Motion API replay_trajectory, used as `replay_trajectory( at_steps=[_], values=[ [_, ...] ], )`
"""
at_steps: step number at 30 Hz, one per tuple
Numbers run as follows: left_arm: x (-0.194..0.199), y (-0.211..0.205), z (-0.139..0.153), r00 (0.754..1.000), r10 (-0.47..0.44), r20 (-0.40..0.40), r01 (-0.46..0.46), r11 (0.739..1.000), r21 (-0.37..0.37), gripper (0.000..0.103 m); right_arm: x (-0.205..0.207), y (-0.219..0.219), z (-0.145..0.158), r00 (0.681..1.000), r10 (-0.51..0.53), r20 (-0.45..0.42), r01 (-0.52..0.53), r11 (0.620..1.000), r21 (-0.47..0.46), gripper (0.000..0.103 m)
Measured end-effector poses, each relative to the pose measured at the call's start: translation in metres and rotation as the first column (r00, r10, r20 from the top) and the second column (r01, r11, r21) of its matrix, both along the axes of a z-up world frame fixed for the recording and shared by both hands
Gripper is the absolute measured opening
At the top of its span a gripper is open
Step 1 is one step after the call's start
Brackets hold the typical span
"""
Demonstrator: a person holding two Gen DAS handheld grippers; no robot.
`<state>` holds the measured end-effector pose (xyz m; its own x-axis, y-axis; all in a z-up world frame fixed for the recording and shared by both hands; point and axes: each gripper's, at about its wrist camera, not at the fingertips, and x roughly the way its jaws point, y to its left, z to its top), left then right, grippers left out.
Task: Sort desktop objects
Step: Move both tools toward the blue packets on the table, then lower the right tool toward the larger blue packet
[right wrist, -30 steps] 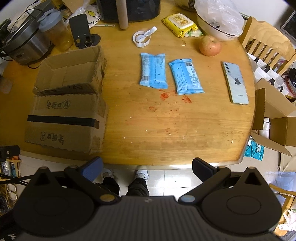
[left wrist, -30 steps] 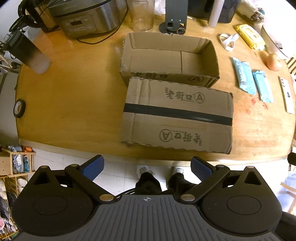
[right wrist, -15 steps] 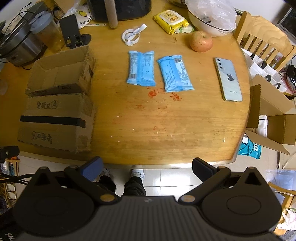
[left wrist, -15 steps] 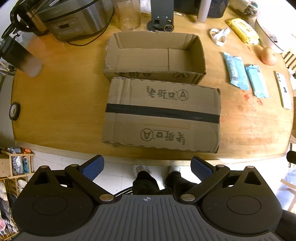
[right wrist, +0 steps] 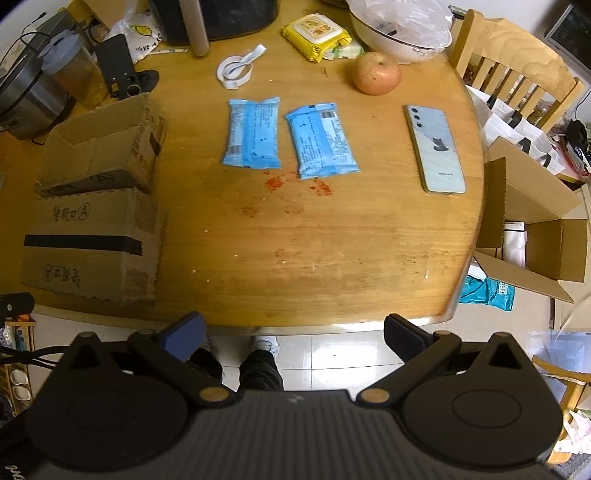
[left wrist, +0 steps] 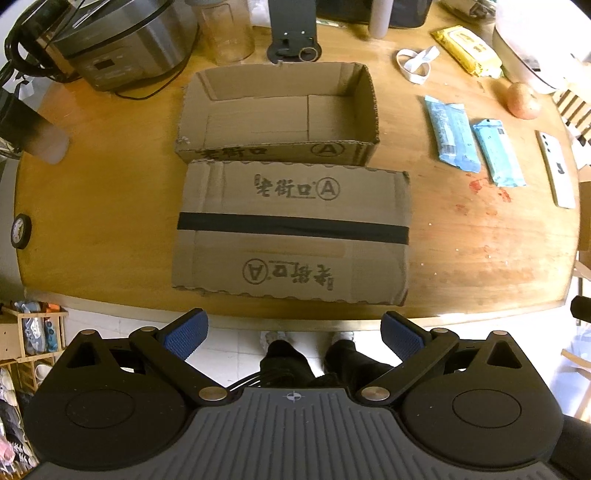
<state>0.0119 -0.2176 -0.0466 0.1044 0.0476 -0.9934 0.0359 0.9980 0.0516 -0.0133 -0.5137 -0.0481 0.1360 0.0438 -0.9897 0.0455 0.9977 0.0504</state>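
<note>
An open, empty cardboard box (left wrist: 277, 110) sits mid-table, with an upside-down box with a black tape stripe (left wrist: 291, 232) in front of it; both also show at the left of the right wrist view (right wrist: 99, 147) (right wrist: 88, 243). Two blue packets (right wrist: 253, 133) (right wrist: 323, 140), a pale phone (right wrist: 436, 147), an apple (right wrist: 376, 74), a yellow wipes pack (right wrist: 316, 35) and a white tape loop (right wrist: 236, 70) lie to the right. My left gripper (left wrist: 291, 334) is open and empty over the near table edge. My right gripper (right wrist: 293, 332) is open and empty, likewise off the near edge.
A rice cooker (left wrist: 122, 40), a clear jar (left wrist: 229, 33), a black stand (left wrist: 293, 33) and a covered bowl (right wrist: 402, 29) line the back of the wooden table (right wrist: 332, 251). A wooden chair (right wrist: 517, 74) and an open carton on the floor (right wrist: 535, 229) stand to the right.
Both grippers have shifted a little over the table: the boxes drift left in both views, the packets and phone sit nearer centre in the right view. Both stay open and empty.
</note>
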Motion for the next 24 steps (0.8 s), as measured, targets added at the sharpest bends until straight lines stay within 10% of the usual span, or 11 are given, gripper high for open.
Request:
replay_trajectory(
  at_steps=[24],
  values=[
    [0.007,-0.027,-0.006,0.999,-0.029,-0.016,0.029,1.0,-0.001,0.103,-0.003,-0.026,-0.013,0.999,-0.022,-0.039,0.021,1.0,-0.015,0.103]
  ],
)
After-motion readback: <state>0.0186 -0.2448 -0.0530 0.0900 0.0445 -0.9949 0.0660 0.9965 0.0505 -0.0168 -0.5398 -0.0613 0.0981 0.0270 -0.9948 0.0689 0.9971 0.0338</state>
